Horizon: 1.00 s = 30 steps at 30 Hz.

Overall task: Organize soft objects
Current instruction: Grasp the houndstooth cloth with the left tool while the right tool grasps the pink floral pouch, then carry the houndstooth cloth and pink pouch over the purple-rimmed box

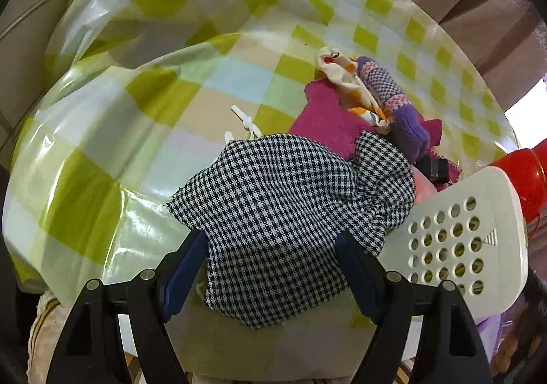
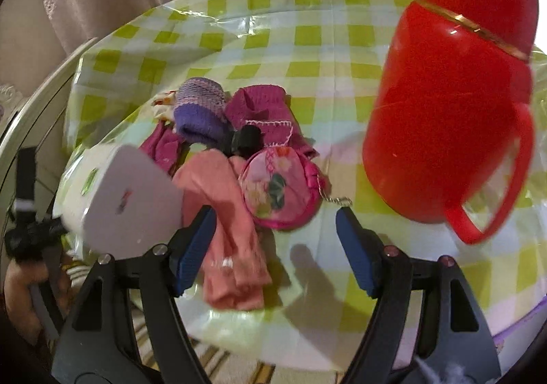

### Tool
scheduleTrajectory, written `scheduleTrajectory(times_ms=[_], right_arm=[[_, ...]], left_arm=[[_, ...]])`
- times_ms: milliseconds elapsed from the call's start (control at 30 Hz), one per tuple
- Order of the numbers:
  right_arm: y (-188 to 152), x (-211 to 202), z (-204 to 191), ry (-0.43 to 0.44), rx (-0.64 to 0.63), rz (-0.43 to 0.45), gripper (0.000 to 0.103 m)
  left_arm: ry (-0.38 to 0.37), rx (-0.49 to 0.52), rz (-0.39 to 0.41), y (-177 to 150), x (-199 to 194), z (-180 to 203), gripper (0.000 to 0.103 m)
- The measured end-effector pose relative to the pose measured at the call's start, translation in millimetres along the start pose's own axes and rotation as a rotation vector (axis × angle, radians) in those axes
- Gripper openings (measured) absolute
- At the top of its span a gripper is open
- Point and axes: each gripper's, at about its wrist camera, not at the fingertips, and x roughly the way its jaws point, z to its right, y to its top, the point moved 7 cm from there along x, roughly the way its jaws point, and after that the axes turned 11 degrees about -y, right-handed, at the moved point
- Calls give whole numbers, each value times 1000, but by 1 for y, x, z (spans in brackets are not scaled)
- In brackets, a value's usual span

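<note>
Cloth lies heaped near the front edge of the surface, a round top under a shiny green-checked cover. In the left wrist view the left gripper stands with its jaws wide open on either side of a black-and-white houndstooth cloth; the blue pads flank the fabric, but they do not visibly pinch it, so it reads as lying loose on the surface rather than held. Behind it sit a magenta knit, a purple knitted sock and a cream printed cloth, bunched together.

The right gripper is also open and empty, hovering above a salmon-pink cloth and a round pink embroidered pouch with a short chain. A red thermos jug stands well to the right, apart from the pile.

The step in hand appears to be picking from the pile: both tools poised over soft items, neither one gripping. The next move likely calls for lowering the jaws until fabric bunches between the pads, then closing firmly, since thin cloth slips easily. The houndstooth piece overlaps the magenta knit at its far edge, so lifting it may drag a neighbour along.
</note>
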Motion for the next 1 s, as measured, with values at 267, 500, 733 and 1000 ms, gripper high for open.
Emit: scheduleTrajectory(times_ms=[267,500,733,1000], right_arm=[[13,45,-7,-16,30,-37,75],[12,73,-10,-35,22,-69,76],[9,88,-8,-31,41,-91,76],[9,91,-6,-28,65,-79,74]], left_arm=[[36,75,29,-4,2,8,63],[-29,58,38,-8,-2,10,28],[-72,24,115,-9,-18,7,16],[-92,-2,150,-6,-26,5,16]])
